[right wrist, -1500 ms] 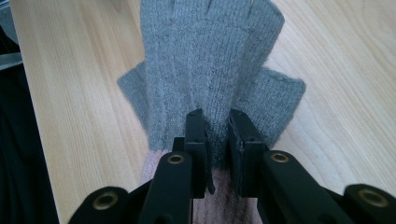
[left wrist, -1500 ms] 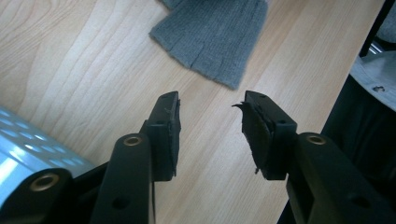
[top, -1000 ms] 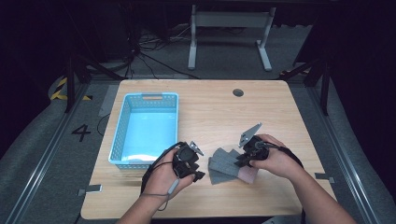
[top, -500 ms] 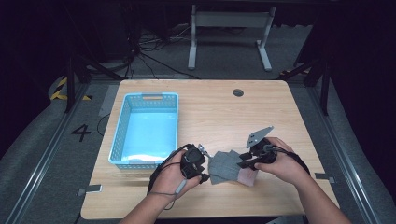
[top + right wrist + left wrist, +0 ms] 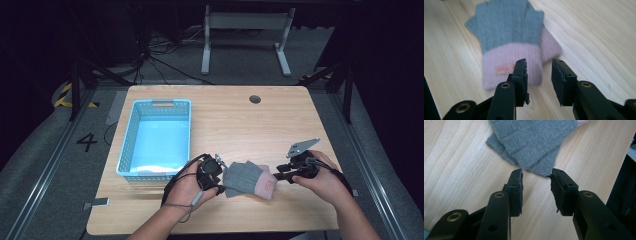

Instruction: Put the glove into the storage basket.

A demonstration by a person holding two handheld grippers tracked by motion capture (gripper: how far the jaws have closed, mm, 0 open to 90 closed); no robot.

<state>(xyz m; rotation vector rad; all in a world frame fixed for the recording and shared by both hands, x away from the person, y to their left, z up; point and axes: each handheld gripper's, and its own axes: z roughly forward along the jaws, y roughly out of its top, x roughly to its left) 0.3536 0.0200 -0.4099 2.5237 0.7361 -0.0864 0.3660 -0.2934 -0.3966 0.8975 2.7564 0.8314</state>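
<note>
**Inspector:** Left gripper view, nearest first: the left gripper [image 5: 536,188] has its jaws parted, nothing between the pads, tips just short of the grey fingertip end of the gloves [image 5: 534,142], which lie flat on the table [image 5: 456,177].

**Assistant:** And the right gripper [image 5: 539,80]?

**Inspector:** Its jaws have just been opening; they stand released, with the pink cuff just ahead of them and no cloth pinched.

**Assistant:** Risk?

**Inspector:** My judgement: two gloves [image 5: 248,179] lie stacked. A shallow bite could lift the top one alone, or drag the pair across the wood and undo the stack.

**Assistant:** What does the high view add?

**Inspector:** The blue basket [image 5: 131,140], beyond the left gripper [image 5: 216,170], well apart from the gloves; the right gripper [image 5: 282,175] at the cuff end. The gripper views alone give the knit and cuff label.
</note>
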